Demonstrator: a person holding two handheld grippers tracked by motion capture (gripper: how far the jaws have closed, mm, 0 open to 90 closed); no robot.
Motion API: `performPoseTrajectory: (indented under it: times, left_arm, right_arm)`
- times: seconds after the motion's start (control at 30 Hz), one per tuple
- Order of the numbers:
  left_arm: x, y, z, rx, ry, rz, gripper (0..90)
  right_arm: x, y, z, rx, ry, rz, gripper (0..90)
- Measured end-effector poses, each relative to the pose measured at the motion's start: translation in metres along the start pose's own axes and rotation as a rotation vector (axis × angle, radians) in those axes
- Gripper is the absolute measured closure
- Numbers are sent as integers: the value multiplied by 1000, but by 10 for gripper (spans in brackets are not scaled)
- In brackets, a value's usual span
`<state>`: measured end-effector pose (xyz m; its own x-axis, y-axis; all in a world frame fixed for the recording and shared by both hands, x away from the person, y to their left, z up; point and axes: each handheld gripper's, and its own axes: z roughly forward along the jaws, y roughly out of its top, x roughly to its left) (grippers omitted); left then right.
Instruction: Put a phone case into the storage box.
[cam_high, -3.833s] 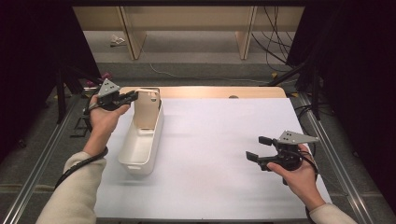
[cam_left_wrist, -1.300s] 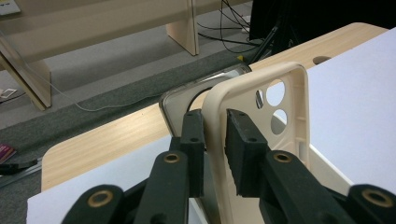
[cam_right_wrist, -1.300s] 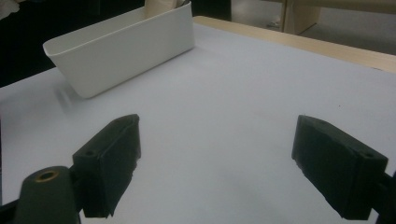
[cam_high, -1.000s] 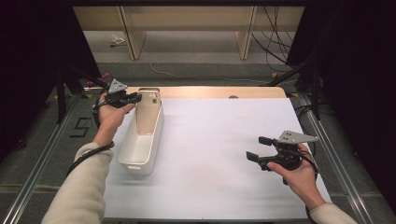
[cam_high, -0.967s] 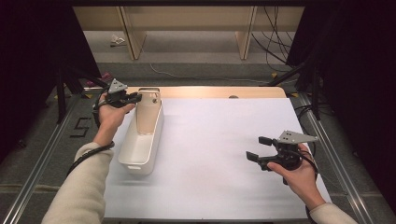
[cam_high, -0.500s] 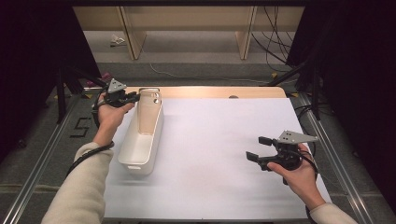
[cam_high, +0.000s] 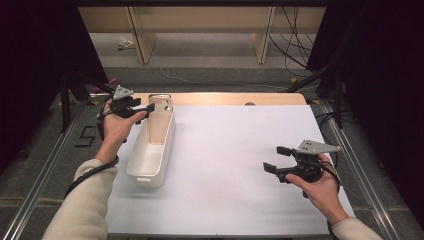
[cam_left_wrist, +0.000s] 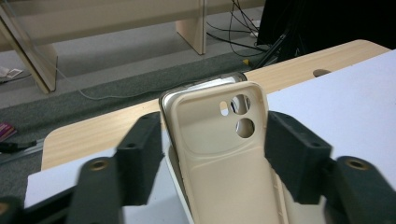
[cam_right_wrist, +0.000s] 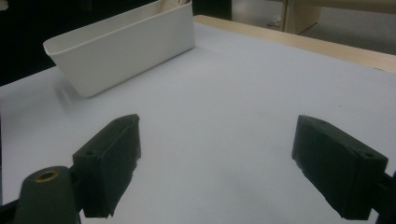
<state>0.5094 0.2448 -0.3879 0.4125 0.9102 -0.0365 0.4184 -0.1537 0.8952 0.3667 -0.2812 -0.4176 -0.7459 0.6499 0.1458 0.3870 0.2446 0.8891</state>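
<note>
Left gripper (cam_high: 145, 108), matte black with a grey three-cornered plate on top, sits at the far left corner of the table, level with the far end of the bin. Its jaws have just been opening; in the left gripper view the two blocky black pads stand either side of the phone case (cam_left_wrist: 229, 158), a narrow gap visible on each side, so the pads do not press on it.

Phone case: beige, soft-looking matte finish, rounded corners, inner face toward the camera, with two round camera holes and a small oblong slot near the top. A thin glossy darker rim shows behind its upper edge. It stands nearly upright, leaning inside the far end of the bin (cam_high: 142, 167).

Bin: long, narrow, white plastic, smooth walls, rounded corners, slightly flared rim; it lies lengthwise on the left part of the white sheet (cam_high: 235, 165), which is smooth and flat over the pale wood-grain table (cam_high: 225, 98).

Right gripper (cam_high: 275, 159), same build, is held in the right hand (cam_high: 320, 185) low over the right part of the sheet, well apart from the bin. Its jaws are spread wide with nothing but bare sheet between them in the right gripper view.
</note>
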Motion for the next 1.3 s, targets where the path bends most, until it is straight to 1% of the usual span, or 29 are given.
performPoseTrajectory:
  times: [0.1, 0.2, 0.27, 0.43, 0.5, 0.57, 0.63, 0.77, 0.87, 0.97, 1.03, 1.3]
  left_arm:
    - [-1, 1, -4, 12, 9, -9, 262]
    - [-2, 2, -8, 23, 23, -3, 189]
    - [-3, 2, -10, 28, 23, 4, 153]
    - [-8, 2, -15, 32, 20, 13, 115]
    - [-10, 2, -18, 32, 13, 24, 103]
    - [-13, 3, -21, 22, -3, 32, 101]
    - [-17, 4, -24, 14, -7, 46, 100]
    - [-23, 5, -30, -1, -10, 56, 87]
    - [-27, 3, -35, -6, -16, 54, 67]
    - [-30, 1, -40, 1, -32, 51, 50]
    - [-31, -1, -44, -11, -40, 43, 45]
    - [-38, -12, -55, -20, -80, 43, 29]
  right_arm:
    - [0, 0, 0, 1, 0, -1, 164]
    - [0, 0, 0, 1, 0, -1, 164]
    - [0, 0, 0, -1, 0, 0, 164]
    - [0, 0, 0, 0, -1, 0, 165]
    - [0, 0, 0, 1, -1, 0, 165]
    - [0, 0, 0, 3, 0, -1, 164]
    - [0, 0, 0, 4, -2, 0, 165]
    - [0, 0, 0, 3, -2, 0, 165]
    - [0, 0, 0, 3, -2, 0, 164]
    - [-1, 0, 0, 1, -3, 0, 165]
    - [-1, 1, 0, -2, -4, 1, 165]
    - [-1, 1, 0, 2, -5, -1, 165]
